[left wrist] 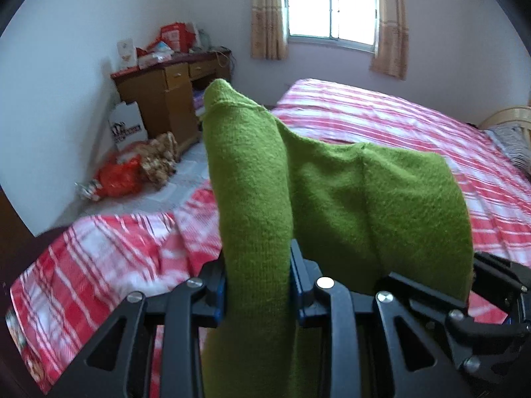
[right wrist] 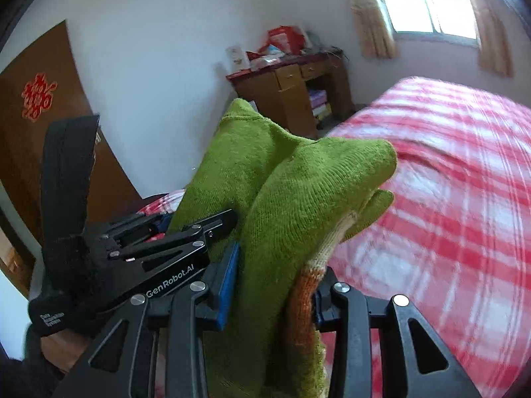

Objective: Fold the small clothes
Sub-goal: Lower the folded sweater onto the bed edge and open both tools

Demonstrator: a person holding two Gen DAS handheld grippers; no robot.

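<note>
Two grippers, left gripper (left wrist: 259, 285) and right gripper (right wrist: 272, 285), each pinch the green knit garment (left wrist: 332, 192) in their jaws, holding it aloft above the near end of the red-plaid bed (left wrist: 398, 122). Bunched cloth may slip free or land creased, spoiling the fold.

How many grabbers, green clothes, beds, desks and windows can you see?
Hand-held grippers: 2, left and right
Green garment: 1
Bed: 1
Desk: 1
Window: 1
Total: 6

Fuzzy matt green knit garment (left wrist: 332, 199), matt black tool (left wrist: 259, 285), cotton checked bedsheet (left wrist: 398, 122), glossy wooden desk (left wrist: 166, 99)
</note>
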